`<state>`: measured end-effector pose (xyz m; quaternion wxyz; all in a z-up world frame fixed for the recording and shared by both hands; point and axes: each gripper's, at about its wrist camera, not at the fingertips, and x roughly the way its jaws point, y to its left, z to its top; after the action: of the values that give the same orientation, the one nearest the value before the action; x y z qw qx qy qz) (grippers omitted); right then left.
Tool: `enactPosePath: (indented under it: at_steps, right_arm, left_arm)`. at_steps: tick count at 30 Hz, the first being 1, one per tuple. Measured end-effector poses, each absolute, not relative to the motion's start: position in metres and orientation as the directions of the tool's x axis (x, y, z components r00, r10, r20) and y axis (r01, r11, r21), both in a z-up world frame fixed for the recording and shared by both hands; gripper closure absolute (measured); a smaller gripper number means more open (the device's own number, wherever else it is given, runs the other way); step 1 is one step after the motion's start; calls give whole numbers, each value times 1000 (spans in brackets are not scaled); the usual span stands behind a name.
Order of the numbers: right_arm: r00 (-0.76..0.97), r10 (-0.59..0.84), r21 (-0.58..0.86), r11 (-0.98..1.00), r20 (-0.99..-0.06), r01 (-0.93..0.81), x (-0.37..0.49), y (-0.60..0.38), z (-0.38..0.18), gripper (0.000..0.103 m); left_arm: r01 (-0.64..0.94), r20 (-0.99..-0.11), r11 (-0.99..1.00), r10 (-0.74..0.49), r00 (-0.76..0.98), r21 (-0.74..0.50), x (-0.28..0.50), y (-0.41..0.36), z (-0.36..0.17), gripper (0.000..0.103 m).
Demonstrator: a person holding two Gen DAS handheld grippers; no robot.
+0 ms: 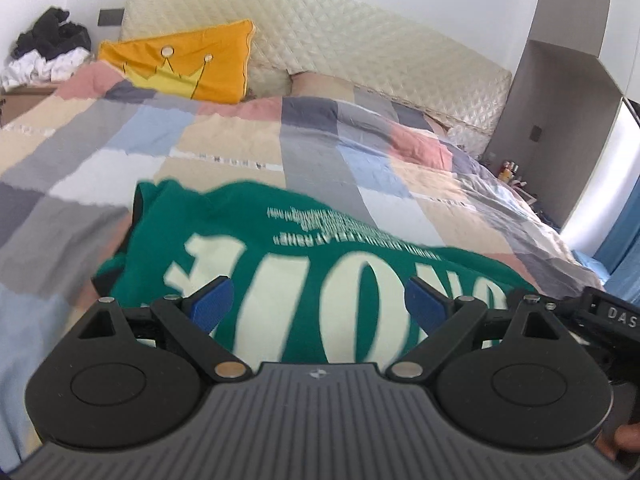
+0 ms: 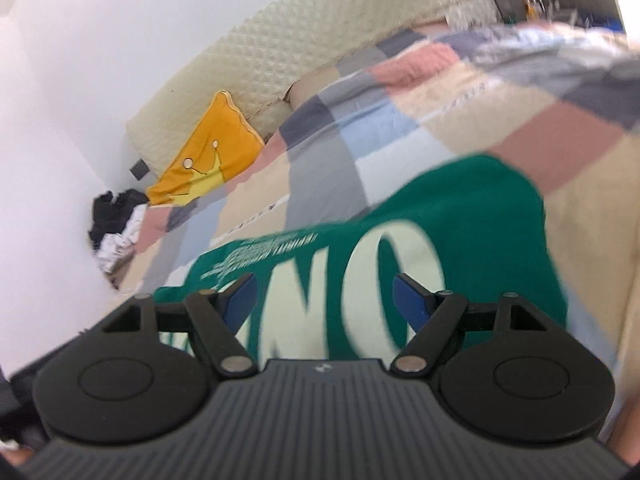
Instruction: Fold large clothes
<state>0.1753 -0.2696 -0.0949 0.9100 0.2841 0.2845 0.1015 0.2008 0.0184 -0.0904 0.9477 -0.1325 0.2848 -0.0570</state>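
Observation:
A green garment (image 1: 304,248) with big cream letters lies spread on a patchwork quilt (image 1: 224,148); it also shows in the right wrist view (image 2: 472,216). My left gripper (image 1: 320,300) is open with blue pads, hovering over the near part of the garment and holding nothing. My right gripper (image 2: 324,296) is open too, over the garment's lettered part, and empty. The right wrist view is tilted and blurred. The garment's near edge is hidden behind both gripper bodies.
An orange crown cushion (image 1: 188,64) leans on the cream quilted headboard (image 1: 320,40). A pile of black and white clothes (image 1: 48,52) sits on a stand at the far left. A grey cabinet (image 1: 560,128) and small bottles (image 1: 508,170) stand at the right.

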Motion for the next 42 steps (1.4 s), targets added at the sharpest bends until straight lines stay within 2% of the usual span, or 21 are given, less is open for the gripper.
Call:
enactPosePath:
  at_steps: [7,13,15,16,19,24,29,36,42]
  right_arm:
    - [750,459,762,641,-476,91,168,-261,-137,25]
    - [709,511,824,539,-486,175,173,-257,-164,25]
    - [703,527,841,507,-477,191,175,-256,-170,5]
    - [694,543,852,483,-474,204,177,-255,-174,1]
    - [681,556,861,453,-476,233,179,-252,-184,0]
    - [704,541,883,361,-459,299,184,-258,-199,0]
    - [755,512,912,244,-410,330,188,-262,-212,0]
    - [799,491,935,121,-348,333,190,-266,-221,0]
    - [823,484,946,35,-298,322,186,-271,-226,0]
  left_arm:
    - [-33,-581,917,-224,782,-398,187,27,-111,8]
    - [-101,-606,863,-260,752,-495,193,43,-126,8]
    - [-118,-615,840,-283,736,-529,198,47,-132,8]
    - [-123,-618,830,-297,728,-544,199,49,-135,8]
    - [-149,-621,784,-344,705,-603,204,54,-145,8]
    - [-227,-584,624,-454,673,-748,213,68,-175,4]
    - [-308,-489,388,-568,662,-869,222,81,-210,2]
    - [-397,-450,225,-572,685,-890,233,91,-238,1]
    - [-407,-413,147,-574,707,-902,246,95,-249,0]
